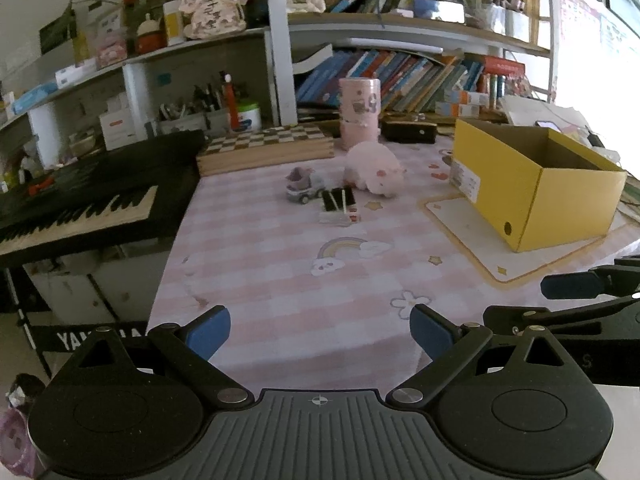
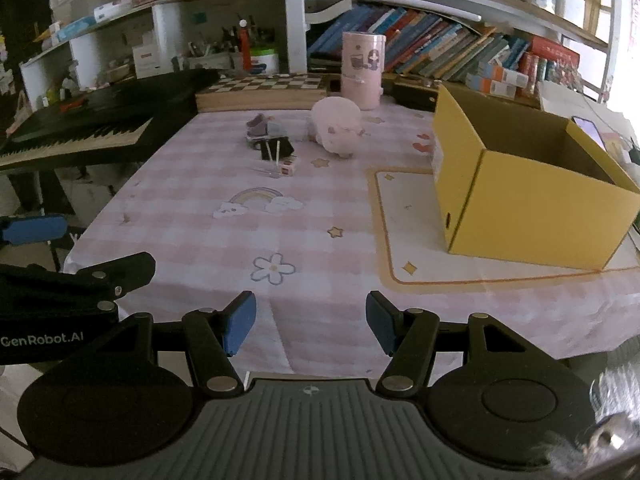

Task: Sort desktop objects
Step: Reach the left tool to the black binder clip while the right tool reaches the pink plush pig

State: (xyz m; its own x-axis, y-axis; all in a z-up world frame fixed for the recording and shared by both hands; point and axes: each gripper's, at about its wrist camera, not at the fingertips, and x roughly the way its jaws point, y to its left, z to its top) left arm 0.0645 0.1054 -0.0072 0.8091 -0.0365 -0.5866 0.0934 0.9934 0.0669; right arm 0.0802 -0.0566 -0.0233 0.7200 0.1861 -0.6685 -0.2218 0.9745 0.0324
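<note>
The left gripper (image 1: pixel 320 334) hangs at the near edge of the table (image 1: pixel 260 264), its blue pads spread wide with nothing between them. The right gripper (image 2: pixel 311 326) sits just beside it at the same near edge, also released and empty; its blue fingertips (image 1: pixel 568 286) show at the right border of the left wrist view.

On the pink checked tablecloth (image 2: pixel 192 216), toward the far edge, lie the things to sort: a pink plush pig (image 1: pixel 374 170) on its side, a small grey toy car (image 1: pixel 302 188) just left of it, a black comb-like piece (image 1: pixel 338 199) touching the car's near side, and a small clear packet (image 1: pixel 339 217) just in front of that. A pink cylindrical tin (image 1: pixel 359 110) stands upright behind the pig.

An open yellow cardboard box (image 1: pixel 532 184) stands on a cream mat (image 2: pixel 404 224) at the right edge. A chessboard (image 1: pixel 266 146) lies at the far left corner, and a black keyboard piano (image 1: pixel 80 200) runs along the left edge.
</note>
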